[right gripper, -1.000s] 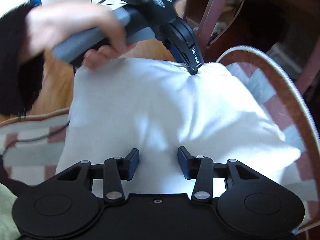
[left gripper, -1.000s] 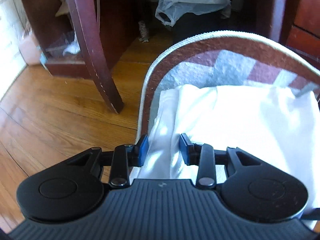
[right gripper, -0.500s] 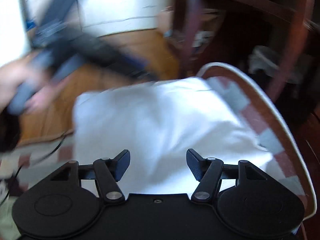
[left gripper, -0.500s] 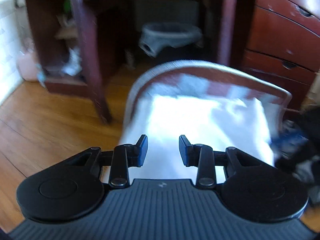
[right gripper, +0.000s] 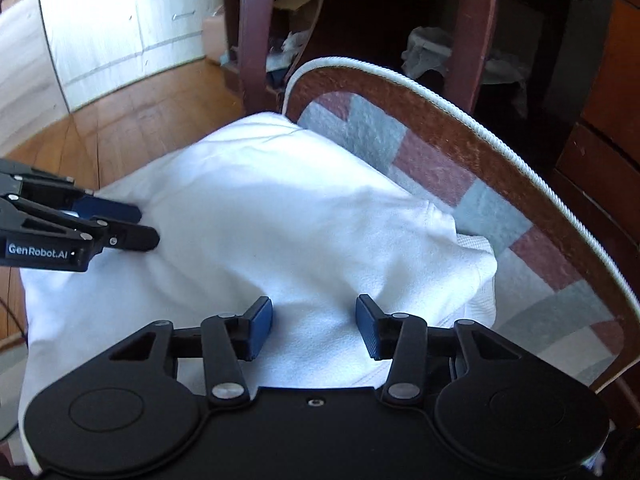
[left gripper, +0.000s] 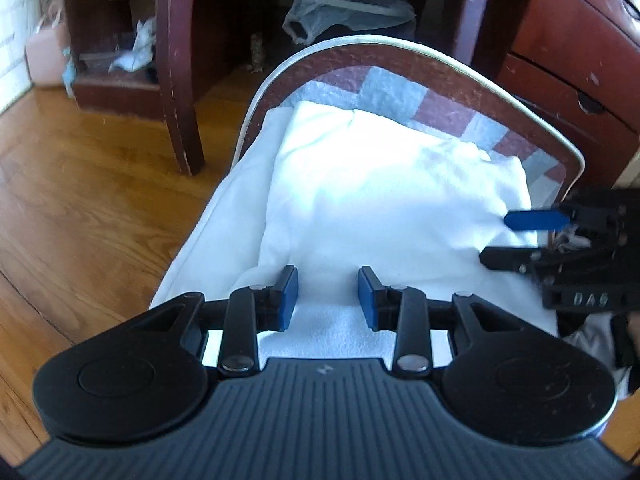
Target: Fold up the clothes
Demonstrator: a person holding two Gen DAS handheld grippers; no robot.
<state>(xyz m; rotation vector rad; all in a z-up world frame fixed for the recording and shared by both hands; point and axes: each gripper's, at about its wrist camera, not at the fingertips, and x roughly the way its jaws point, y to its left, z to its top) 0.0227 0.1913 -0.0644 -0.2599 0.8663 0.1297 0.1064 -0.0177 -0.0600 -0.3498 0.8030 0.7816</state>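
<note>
Here, a wooden floor is shown beneath a checked rug in red and grey with a pale corded edge. On that rug a folded white garment is laid, its thicker upper fold resting on a wider lower layer that reaches the rug's left border. Behind the rug, dark wooden furniture legs and a lined waste bin are seen. The left gripper is held just above the near edge of the garment, its blue-padded fingers parted with nothing between them. The right gripper is likewise positioned over the near part of the cloth, its fingers spread and empty. In each wrist view the other gripper's tips are seen at the garment's side edge; contact cannot be told.
</note>
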